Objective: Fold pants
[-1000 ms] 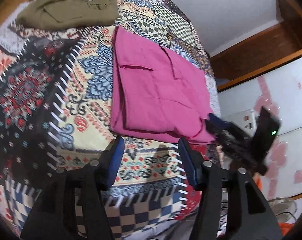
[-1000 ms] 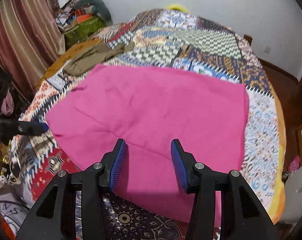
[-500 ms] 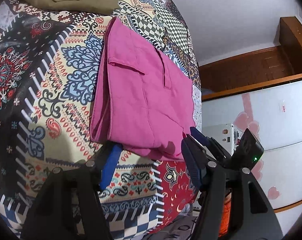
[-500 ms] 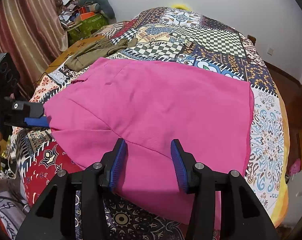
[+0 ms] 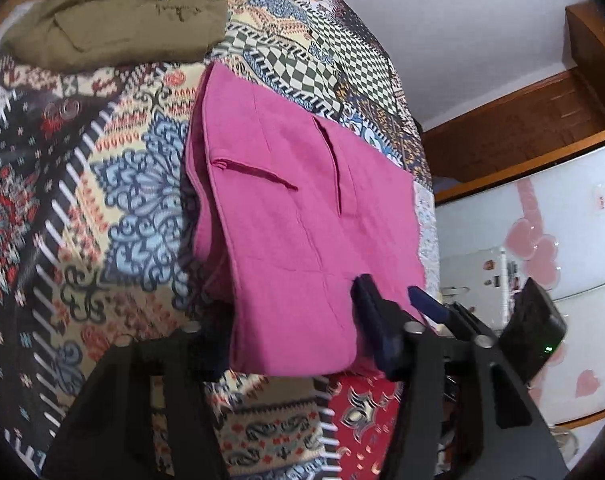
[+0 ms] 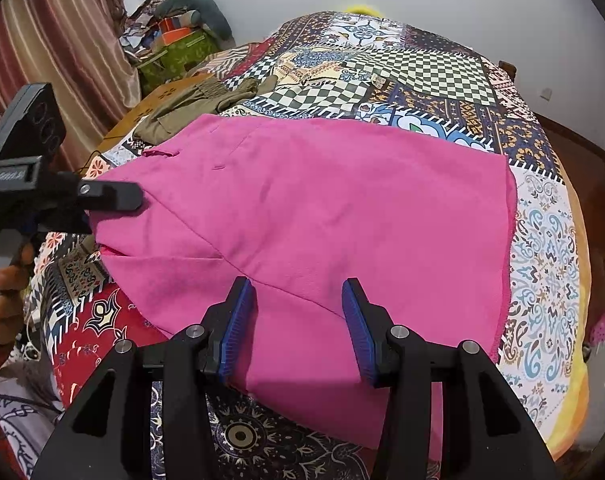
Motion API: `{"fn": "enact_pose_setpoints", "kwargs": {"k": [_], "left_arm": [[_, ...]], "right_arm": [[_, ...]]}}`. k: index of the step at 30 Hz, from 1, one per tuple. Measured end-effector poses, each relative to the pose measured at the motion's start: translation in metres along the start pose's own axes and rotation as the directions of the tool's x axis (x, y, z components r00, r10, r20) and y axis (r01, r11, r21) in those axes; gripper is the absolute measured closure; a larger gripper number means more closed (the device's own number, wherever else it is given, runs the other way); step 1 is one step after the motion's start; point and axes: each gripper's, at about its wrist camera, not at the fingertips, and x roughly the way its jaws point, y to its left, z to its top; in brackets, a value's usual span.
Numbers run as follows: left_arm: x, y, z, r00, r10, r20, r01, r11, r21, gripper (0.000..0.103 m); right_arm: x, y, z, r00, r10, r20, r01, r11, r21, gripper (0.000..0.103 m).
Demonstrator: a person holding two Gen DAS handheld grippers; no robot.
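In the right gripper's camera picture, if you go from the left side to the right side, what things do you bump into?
Striped curtain → left gripper poking in at the pink pants' edge → pink pants → bare patchwork bedspread → wooden floor by the wall.

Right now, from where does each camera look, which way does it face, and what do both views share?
Left wrist: on the left gripper, looking down along the pink pants from their edge; its own fingers show, the right gripper beyond.
Right wrist: on the right gripper, facing across the bed; the left gripper and a hand show at left.
Shared: pink pants, olive garment, patterned bedspread.
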Motion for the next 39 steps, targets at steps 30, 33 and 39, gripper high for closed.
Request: {"fn": "enact_pose_setpoints", "kwargs": {"k": [30,33,39], "left_arm": [[-0.073,-0.023,-0.017,0.903,0.259,0.343,-0.375,0.864,0.336,0.074],[-0.073,-0.027,-0.020,0.905,0.246,0.346,-0.368,0.861,0.352,0.074],[-0.072,-0.041,-0.018,0.899,0.237,0.368,-0.380,0.839,0.390,0.074]], "right_arm": [[0.045,0.068,0.070,0.999,0.035,-0.040,-0.040,0.989,-0.143,0.054],[0.058,0.078,0.067,0.994,0.041,-0.099,-0.058,0.983,-0.175,0.054],[0.059,0.073,0.064,0.991,0.067,-0.119,-0.085,0.984,-0.157,0.054]]}}
